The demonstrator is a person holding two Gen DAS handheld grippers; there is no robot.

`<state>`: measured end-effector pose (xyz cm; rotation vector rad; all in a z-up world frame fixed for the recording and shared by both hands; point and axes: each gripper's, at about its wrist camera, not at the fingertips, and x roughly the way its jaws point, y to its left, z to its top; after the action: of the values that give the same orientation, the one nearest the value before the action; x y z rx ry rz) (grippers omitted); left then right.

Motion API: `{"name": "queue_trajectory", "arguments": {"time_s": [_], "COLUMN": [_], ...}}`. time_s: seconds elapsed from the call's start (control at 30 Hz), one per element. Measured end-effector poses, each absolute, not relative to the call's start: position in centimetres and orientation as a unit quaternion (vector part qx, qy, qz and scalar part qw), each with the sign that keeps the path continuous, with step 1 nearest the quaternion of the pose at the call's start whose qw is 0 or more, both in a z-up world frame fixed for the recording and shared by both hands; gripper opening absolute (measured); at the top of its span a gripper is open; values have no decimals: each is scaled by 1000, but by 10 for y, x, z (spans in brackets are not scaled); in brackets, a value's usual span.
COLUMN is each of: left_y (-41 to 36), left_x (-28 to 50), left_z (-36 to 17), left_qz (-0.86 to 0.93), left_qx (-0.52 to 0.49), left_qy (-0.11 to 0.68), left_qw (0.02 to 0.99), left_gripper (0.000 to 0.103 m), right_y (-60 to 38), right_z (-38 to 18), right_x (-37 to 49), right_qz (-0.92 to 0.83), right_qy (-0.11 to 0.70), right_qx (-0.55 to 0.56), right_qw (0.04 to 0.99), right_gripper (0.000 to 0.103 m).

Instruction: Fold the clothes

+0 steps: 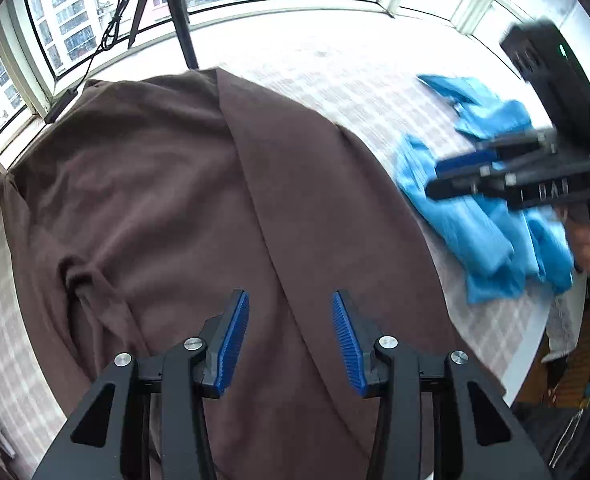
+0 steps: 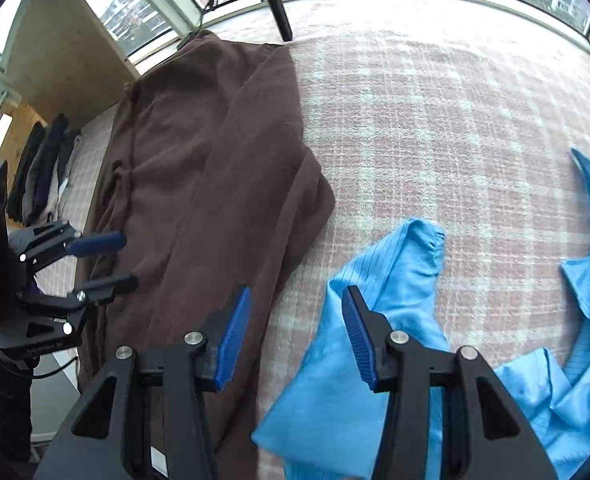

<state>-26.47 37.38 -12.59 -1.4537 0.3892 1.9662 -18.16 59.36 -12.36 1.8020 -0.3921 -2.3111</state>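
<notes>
A brown garment (image 1: 167,184) lies spread flat over the checked bedspread (image 1: 375,92), folded lengthwise with one long crease down it. My left gripper (image 1: 291,300) hangs open above its near part, with nothing between the blue pads. A crumpled light-blue garment (image 2: 395,280) lies to the right of the brown garment (image 2: 207,160). My right gripper (image 2: 297,296) stands open over the strip of bedspread between the two, its right finger above the blue cloth and nothing gripped. Each view shows the other tool: the blurred right gripper (image 1: 435,180) and the open left gripper (image 2: 129,260).
A black tripod leg (image 2: 277,4) and a dangling cable (image 1: 111,32) stand at the far edge by the windows. A pile of dark folded clothes (image 2: 43,168) lies far left beside a wooden panel (image 2: 59,52). A person's hand (image 1: 587,240) holds the right tool.
</notes>
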Motion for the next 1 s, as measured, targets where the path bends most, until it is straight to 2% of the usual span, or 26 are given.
{"name": "queue_trajectory", "arguments": {"time_s": [0.27,0.63,0.73,0.83,0.9,0.93,1.0], "left_y": [421,463,463,460,457,457,458], "left_x": [-381,-420,-417,-413,-413,-413,-411], "left_z": [-139,-165,-164,-158,-156,-156,-159], "left_qz": [764,734,728,731,737,734,729], "left_qx": [-569,-588,-589,-584,-581,-584,-589], "left_qy": [118,185,181,175,175,170,169], "left_qw": [282,285,300,306,299,302,306], "left_gripper": [43,43,27,25,32,45,45], "right_y": [615,618,616,619,619,619,618], "right_z": [-153,-167,-169,-167,-167,-167,-166], "right_x": [-213,-222,-228,-227,-227,-227,-227], "right_qz": [-755,-741,-740,-739,-740,-740,-745], "right_qy": [-225,-268,-268,-271,-268,-266,-255], "right_qx": [604,596,597,596,597,598,598], "right_qw": [121,152,154,158,155,153,146], "right_gripper": [47,47,47,47,47,47,45]}}
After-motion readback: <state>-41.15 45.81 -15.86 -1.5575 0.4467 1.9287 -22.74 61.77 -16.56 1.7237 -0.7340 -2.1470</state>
